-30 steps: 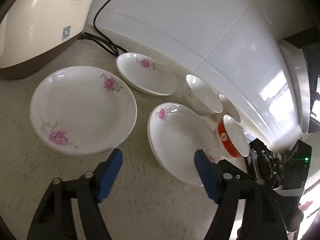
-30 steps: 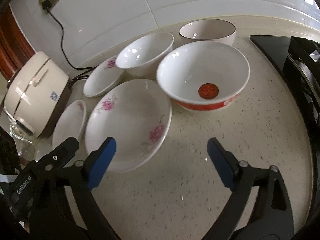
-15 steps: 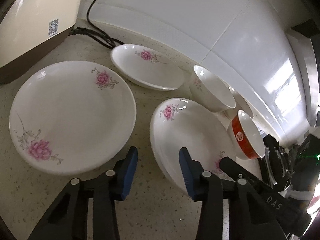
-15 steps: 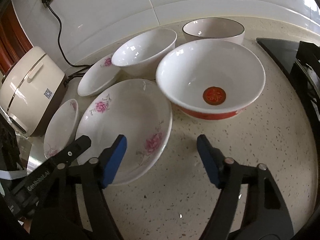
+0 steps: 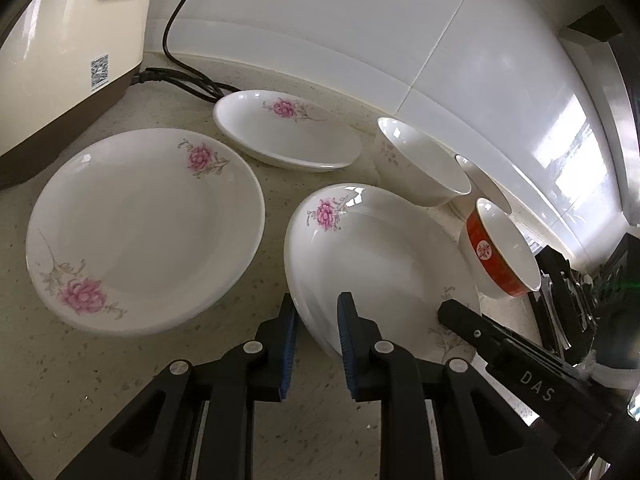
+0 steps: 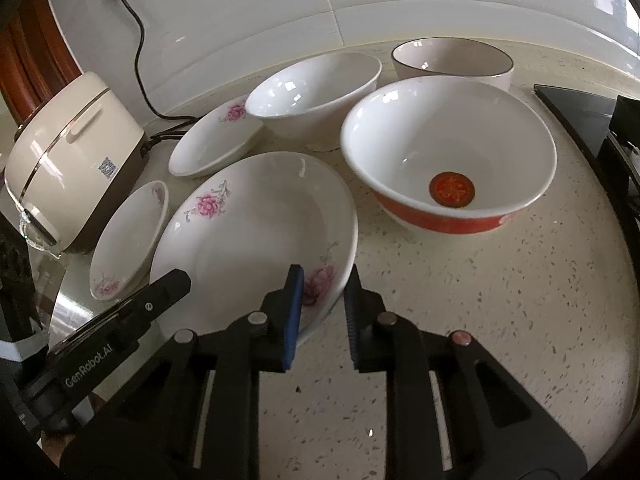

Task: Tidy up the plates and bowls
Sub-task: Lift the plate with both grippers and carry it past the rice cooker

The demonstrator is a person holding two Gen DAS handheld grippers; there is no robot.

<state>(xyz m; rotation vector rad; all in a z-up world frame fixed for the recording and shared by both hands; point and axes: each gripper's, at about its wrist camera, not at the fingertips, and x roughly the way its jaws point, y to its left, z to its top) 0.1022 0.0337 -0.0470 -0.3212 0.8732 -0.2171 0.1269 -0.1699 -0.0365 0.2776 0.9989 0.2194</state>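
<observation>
Here we close both grippers on the near rim of the middle flowered plate (image 5: pixel 380 256), left gripper (image 5: pixel 316 320) and right gripper (image 6: pixel 322 304) straddling opposite edges.

White plates (image 5: pixel 148 224), pink flowers; red-banded white bowl (image 6: pixel 448 156)

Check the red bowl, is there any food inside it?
No, the red bowl is empty, showing only a round red emblem on its white bottom.

Plates (image 5: pixel 144 232) left of bowls (image 5: pixel 424 164) (rice cooker (image 5: pixel 60 48) behind)
</observation>
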